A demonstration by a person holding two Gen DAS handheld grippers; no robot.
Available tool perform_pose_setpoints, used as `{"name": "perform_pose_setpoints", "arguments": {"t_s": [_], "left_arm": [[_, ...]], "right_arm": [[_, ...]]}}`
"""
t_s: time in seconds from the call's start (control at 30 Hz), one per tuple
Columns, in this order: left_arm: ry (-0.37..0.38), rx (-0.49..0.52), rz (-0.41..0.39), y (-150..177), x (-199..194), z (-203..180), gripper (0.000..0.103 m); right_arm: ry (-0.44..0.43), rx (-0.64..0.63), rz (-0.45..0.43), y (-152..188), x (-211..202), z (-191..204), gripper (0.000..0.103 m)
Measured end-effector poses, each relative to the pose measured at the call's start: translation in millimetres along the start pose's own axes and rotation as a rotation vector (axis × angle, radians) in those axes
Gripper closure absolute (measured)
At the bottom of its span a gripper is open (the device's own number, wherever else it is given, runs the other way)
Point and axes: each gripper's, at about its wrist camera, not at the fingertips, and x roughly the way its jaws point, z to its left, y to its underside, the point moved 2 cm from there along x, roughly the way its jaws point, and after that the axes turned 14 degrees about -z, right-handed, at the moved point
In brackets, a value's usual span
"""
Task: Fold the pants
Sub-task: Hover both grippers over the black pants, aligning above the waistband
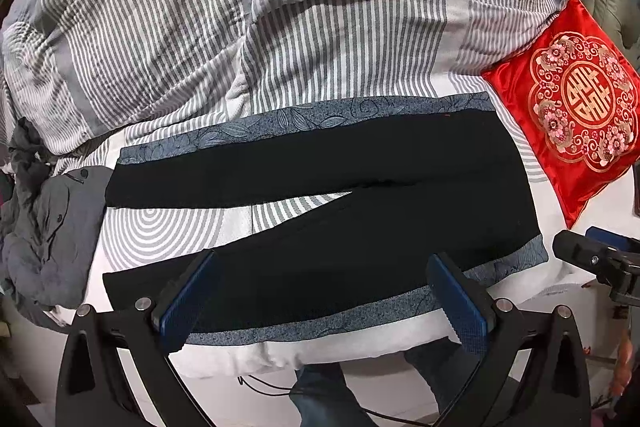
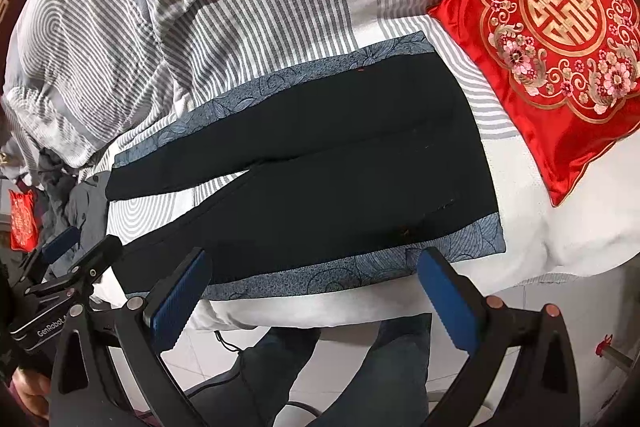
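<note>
Black pants [image 1: 320, 187] with blue floral side bands are lying flat and unfolded on the striped bed [image 1: 280, 47], legs splayed; left tool [image 1: 320, 291] and right tool [image 2: 316, 291] are hovering apart, holding nothing; every fold is remaining.

Bed [image 1: 360, 351] with striped duvet [image 1: 280, 27], red cushion [image 2: 560, 39], white tiled floor [image 2: 344, 379]

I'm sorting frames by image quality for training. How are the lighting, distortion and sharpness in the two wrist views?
Left wrist view: even, soft light; strong fisheye bending of the bed's stripes; black pants show almost no fabric detail; red cushion has a satin sheen. Right wrist view: same barrel distortion with dark corners; pants sharp-edged but featureless; the cushion glares mildly.
</note>
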Motion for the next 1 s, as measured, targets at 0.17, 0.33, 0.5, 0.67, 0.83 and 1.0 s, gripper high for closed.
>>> {"name": "perform_pose_setpoints", "arguments": {"t_s": [0.17, 0.33, 0.5, 0.67, 0.83, 1.0], "left_arm": [[-0.008, 0.001, -0.006, -4, 0, 0, 0.0], [-0.017, 0.004, -0.006, -6, 1, -1, 0.0], [-0.027, 0.016, -0.005, -8, 2, -4, 0.0], [-0.042, 0.016, -0.003, -12, 3, -5, 0.0], [-0.057, 0.014, 0.008, -16, 5, -10, 0.0], [-0.074, -0.007, 0.025, -16, 5, -20, 0.0]], "right_arm": [[-0.006, -0.005, 0.001, -6, 3, 3, 0.0], [-0.014, -0.004, 0.007, -12, 6, 6, 0.0], [-0.026, 0.001, 0.01, -15, 10, 4, 0.0], [-0.043, -0.003, 0.015, -19, 15, 2, 0.0], [-0.053, -0.005, 0.021, -21, 16, 1, 0.0], [-0.07, -0.008, 0.035, -25, 18, -5, 0.0]]}}
